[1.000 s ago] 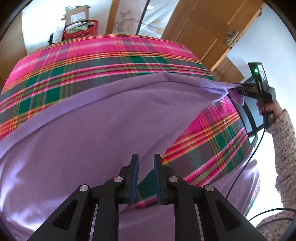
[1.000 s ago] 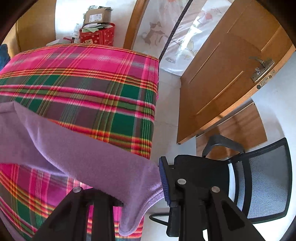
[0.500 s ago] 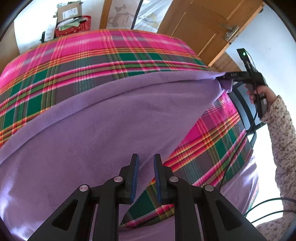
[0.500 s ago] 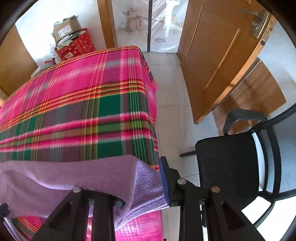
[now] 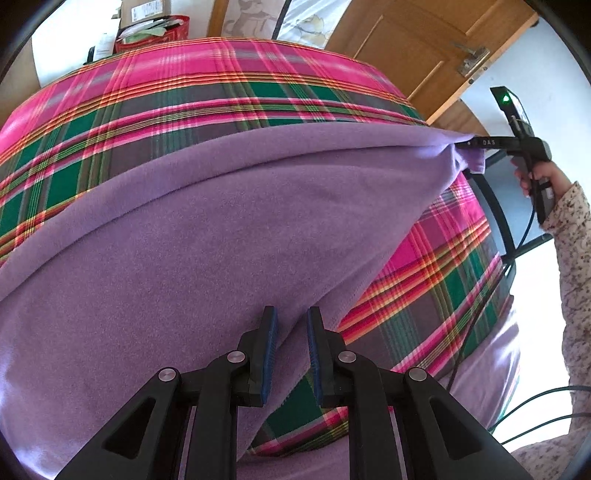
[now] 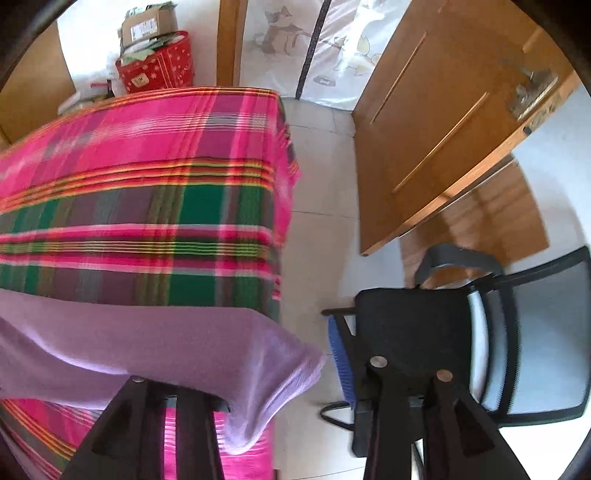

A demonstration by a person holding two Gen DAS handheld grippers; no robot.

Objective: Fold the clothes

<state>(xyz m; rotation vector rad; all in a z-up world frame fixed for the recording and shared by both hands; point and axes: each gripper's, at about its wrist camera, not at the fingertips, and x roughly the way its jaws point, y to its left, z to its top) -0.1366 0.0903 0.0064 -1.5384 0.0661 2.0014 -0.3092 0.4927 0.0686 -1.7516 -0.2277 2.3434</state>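
purple garment (image 5: pixel 192 236): 1, spread on the surface | plaid-covered surface (image 5: pixel 207 88): 1 | black mesh chair (image 6: pixel 480 332): 1, right of the surface | red patterned box (image 6: pixel 157 68): 1, beyond the surface | cardboard box (image 6: pixel 149 24): 1, atop the red box | wooden door (image 6: pixel 443 122): 1

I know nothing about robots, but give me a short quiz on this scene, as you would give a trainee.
1. True or false: the purple cloth lies partly on a plaid cover.
2. What stands on the floor beside the cover? A) a black chair B) a ladder C) a bicycle
3. Fill in: the box behind the cover is ____ in colour.

Key: 1 true; 2 A; 3 red.
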